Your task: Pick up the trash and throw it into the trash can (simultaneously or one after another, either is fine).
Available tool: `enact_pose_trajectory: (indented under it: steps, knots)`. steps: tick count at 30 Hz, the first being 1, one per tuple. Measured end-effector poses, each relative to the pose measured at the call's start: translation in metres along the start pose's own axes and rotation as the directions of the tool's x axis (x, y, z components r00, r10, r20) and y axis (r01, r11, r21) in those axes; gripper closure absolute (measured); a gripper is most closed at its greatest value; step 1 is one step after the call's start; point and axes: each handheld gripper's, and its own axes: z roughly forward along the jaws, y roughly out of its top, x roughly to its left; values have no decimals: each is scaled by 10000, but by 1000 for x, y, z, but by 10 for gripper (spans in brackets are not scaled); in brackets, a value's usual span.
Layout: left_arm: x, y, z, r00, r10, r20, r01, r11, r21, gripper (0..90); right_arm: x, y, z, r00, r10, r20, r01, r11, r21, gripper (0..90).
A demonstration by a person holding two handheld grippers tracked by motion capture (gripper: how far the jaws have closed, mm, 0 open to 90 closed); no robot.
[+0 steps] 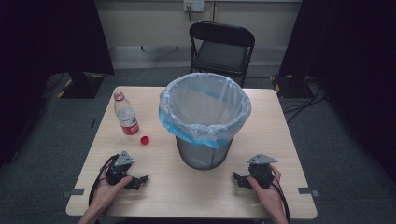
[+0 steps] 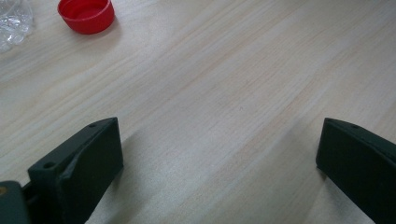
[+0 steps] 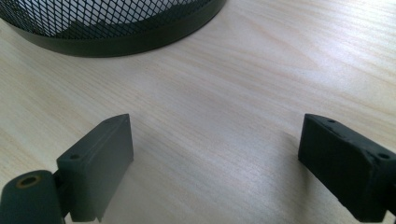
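A mesh waste bin [image 1: 204, 116] lined with a clear and blue bag stands mid-table. To its left stands a clear plastic bottle [image 1: 126, 115] with a red label and no cap; a red cap [image 1: 144, 140] lies beside it on the wood. My left gripper [image 1: 138, 181] rests near the front left edge, open, nothing between its jaws. In the left gripper view the cap [image 2: 86, 15] lies top left, with a bit of bottle [image 2: 14, 21] beside it. My right gripper [image 1: 239, 180] rests front right, open and empty. The bin's base [image 3: 116, 28] curves across the right gripper view.
The wooden table [image 1: 154, 200] has its front edge just behind both hands. A black folding chair [image 1: 220, 46] stands beyond the far edge. Dark stands and cables flank the table on the floor.
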Motion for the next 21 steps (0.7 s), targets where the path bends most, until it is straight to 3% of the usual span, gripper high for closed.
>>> enact_pose_trajectory:
  steps: [5,11,15,21]
  knots:
    - [1,0,-1,9999,-91,-58,91,9999,-92,21,0,0,0,10000,-6,-2,6,10000,-5,93]
    - [6,-1,-5,9987,-406,-307,398,9989,-262,159,0,0,0,10000,-30,-30,30,10000,-7,94]
    - [6,-1,-7,9982,-534,-279,529,9984,-198,161,-1,0,0,10000,-58,-37,58,10000,-11,95]
    - [11,0,-15,9943,-1066,-98,1059,9928,-555,162,-1,0,0,10000,-69,-50,69,10000,-11,95]
